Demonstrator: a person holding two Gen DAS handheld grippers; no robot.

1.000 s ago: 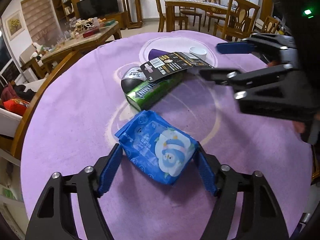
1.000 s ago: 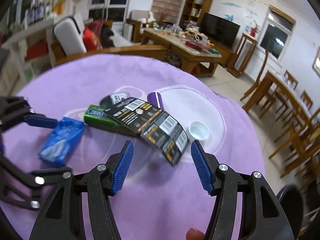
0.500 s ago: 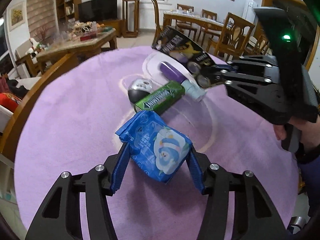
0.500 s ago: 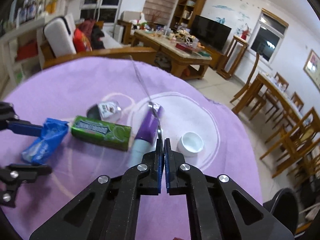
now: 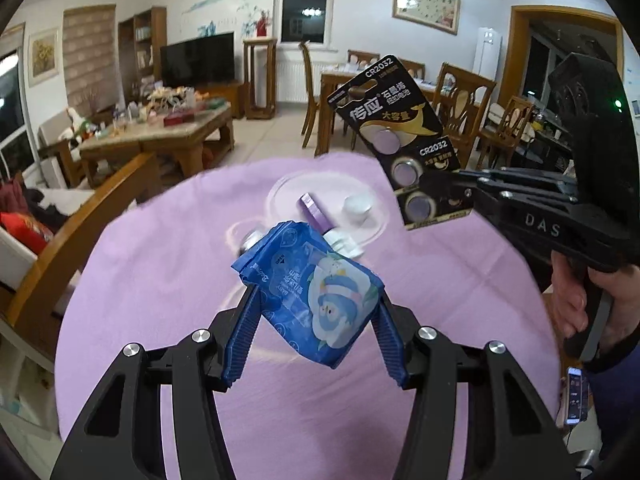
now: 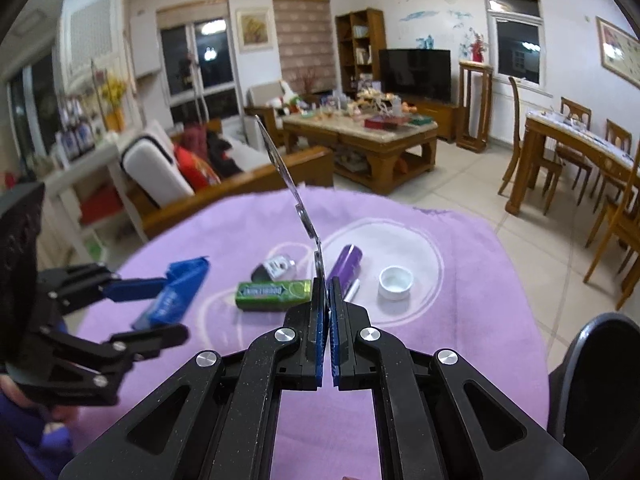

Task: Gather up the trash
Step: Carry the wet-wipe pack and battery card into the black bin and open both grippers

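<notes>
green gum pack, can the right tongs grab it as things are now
Probably not yet. The green gum pack lies uncovered on the purple tablecloth, just ahead of the right tongs, but those are shut on the battery card. That would have to be dropped first.

I am working in a family living and dining room at home, over a round table (image 6: 460,320) under a purple cloth. Beyond its far edge stand a cluttered wooden coffee table (image 6: 360,132), a sofa (image 6: 168,168) with red cushions, a flat television (image 6: 414,74) and a bookshelf (image 6: 360,46). A dining table (image 6: 576,140) with wooden chairs (image 6: 528,152), framed pictures and dark night windows (image 6: 516,48) complete it.
</notes>
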